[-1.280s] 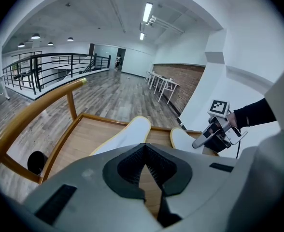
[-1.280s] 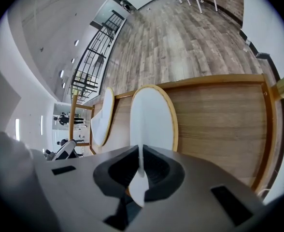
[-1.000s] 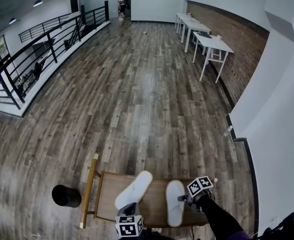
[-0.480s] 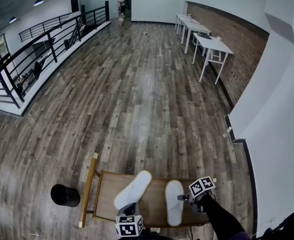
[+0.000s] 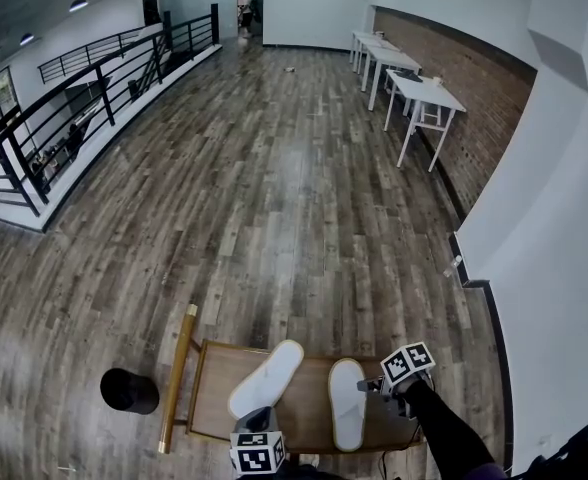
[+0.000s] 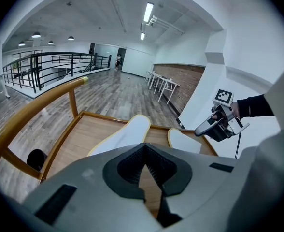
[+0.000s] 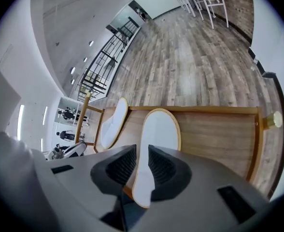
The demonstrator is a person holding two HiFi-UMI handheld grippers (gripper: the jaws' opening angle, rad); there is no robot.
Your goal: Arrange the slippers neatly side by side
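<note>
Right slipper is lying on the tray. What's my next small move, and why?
Probably slide the left slipper's heel toward the right slipper with the left tool, closed at that heel: the left slipper lies slanted, the right one straight on the tray. The right tool has just been opening; the slipper sits loose between its jaws.

Lighting: bright, even; ceiling strip lights upper centre; sheen on wood floor. Fisheye bending, dark corners in gripper views. Foreground left hand-held gripper body soft-focus.

Two slippers (both white), one bin
</note>
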